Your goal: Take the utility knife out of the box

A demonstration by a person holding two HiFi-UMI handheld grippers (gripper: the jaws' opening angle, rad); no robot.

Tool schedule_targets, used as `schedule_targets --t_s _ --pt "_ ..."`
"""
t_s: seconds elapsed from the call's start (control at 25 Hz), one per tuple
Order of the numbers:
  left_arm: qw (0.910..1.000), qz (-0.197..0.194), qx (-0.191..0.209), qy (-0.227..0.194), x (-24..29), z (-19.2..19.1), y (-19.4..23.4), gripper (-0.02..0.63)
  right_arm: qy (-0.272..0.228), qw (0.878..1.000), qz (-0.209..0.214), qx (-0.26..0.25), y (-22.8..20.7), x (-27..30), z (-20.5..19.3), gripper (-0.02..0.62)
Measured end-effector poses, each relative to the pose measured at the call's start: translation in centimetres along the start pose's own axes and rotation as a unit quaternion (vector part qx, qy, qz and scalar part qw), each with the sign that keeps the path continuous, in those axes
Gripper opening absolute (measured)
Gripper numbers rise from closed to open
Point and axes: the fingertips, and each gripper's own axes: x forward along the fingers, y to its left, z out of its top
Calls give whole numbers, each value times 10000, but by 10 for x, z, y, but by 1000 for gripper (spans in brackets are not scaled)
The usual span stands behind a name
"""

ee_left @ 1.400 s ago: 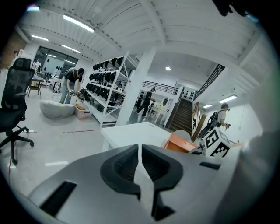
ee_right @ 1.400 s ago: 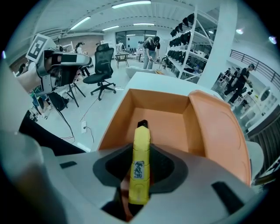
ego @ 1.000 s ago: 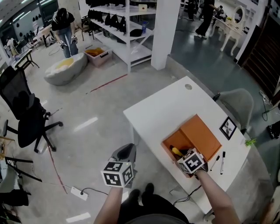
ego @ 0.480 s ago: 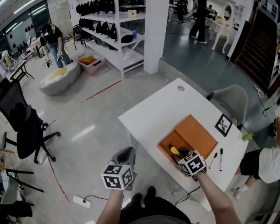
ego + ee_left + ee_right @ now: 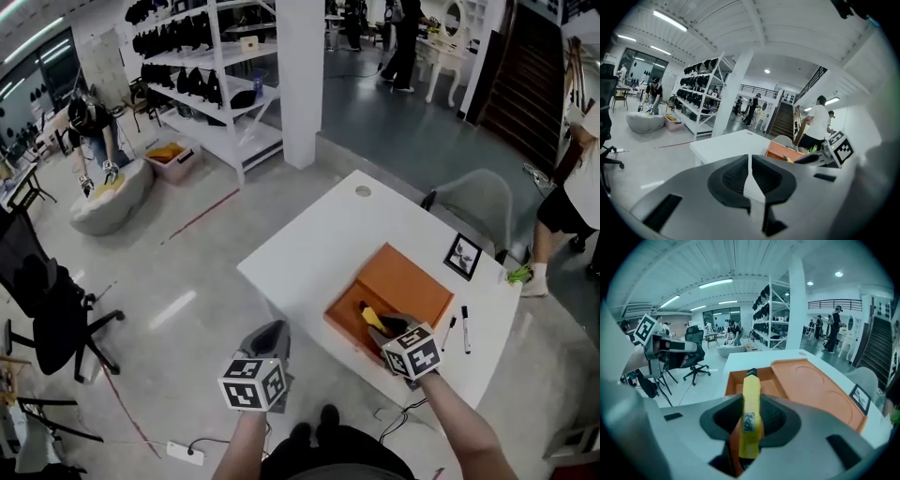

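Right tongs (image 5: 751,414): pads clamped on both sides of the yellow utility knife (image 5: 751,401), gripped at mid-body. The knife's black tip points away from the tongs, toward the orange box (image 5: 813,380). In the head view, the knife sits over the open compartment of the box, at its near-left end. Whether the knife clears the box rim cannot be read. The box lid lies flat and open beside that compartment.

Left tongs (image 5: 749,174): jaws together, nothing between them, held off the near-left side of the white table (image 5: 314,246), above the floor.

Also on the table, to the right of the box: two pens (image 5: 464,329) and a small picture frame (image 5: 462,256).
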Motion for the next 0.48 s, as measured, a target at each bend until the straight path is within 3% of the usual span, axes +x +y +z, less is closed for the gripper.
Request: schedule_targets --t_s 0.48 --pt "9984 -433 320 159 18 1 -33 28 -1003 9925 -356 593 -2 -50 24 113"
